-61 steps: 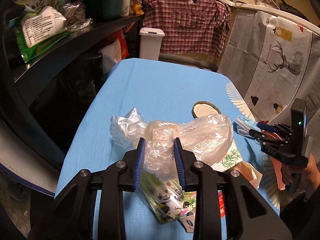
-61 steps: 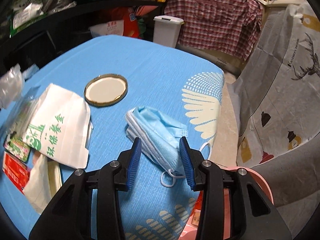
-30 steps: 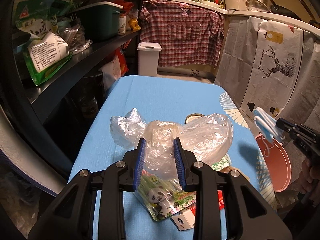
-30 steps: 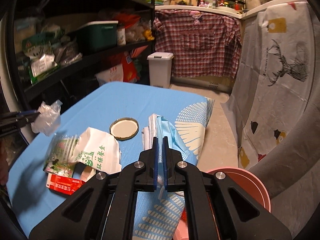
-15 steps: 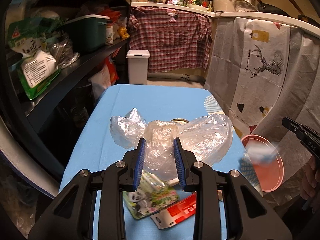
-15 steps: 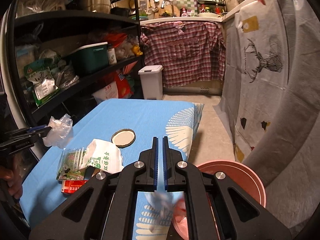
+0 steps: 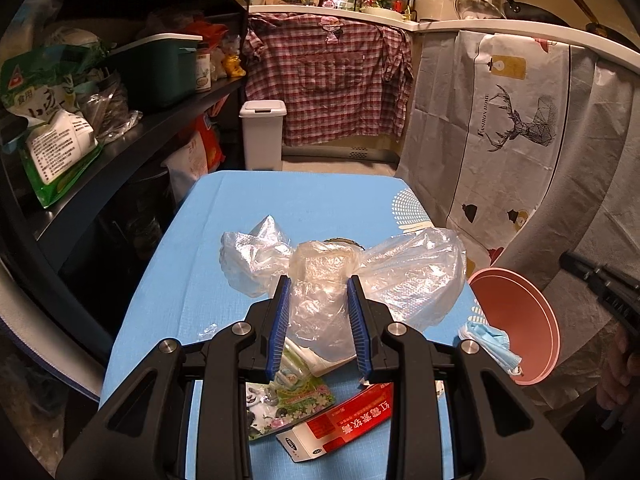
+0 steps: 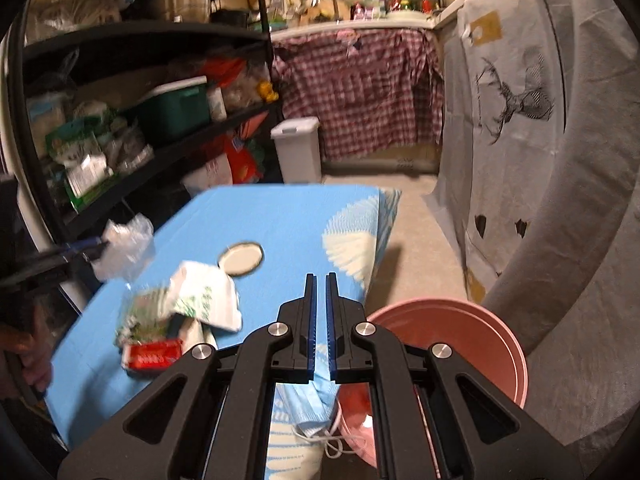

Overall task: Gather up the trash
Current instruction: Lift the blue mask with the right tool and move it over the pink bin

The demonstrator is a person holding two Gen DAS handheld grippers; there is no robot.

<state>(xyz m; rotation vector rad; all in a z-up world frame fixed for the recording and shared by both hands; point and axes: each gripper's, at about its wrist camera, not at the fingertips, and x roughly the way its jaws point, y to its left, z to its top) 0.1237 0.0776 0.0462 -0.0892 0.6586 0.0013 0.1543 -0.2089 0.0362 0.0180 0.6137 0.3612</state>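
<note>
My left gripper [image 7: 318, 298] is shut on a crumpled clear plastic bag [image 7: 320, 280] and holds it above the blue table [image 7: 280, 208]. It also shows in the right wrist view [image 8: 126, 246]. My right gripper [image 8: 320, 312] stands nearly closed and empty, above the table's right edge. A blue face mask [image 7: 490, 344] hangs over the rim of the pink bin [image 7: 516, 320]; in the right wrist view the mask [image 8: 308, 404] lies below my fingers, beside the bin [image 8: 452, 336].
On the table lie a white paper bag [image 8: 208, 296], a green snack wrapper [image 7: 288, 398], a red carton [image 7: 344, 420] and a round jar lid [image 8: 240, 260]. A black shelf [image 7: 120, 132] stands left. A white pedal bin [image 7: 262, 134] stands beyond the table.
The face mask left my right gripper and dropped onto the pink bin's rim. My right gripper rose and moved over the bin. My left gripper lifted the plastic bag higher.
</note>
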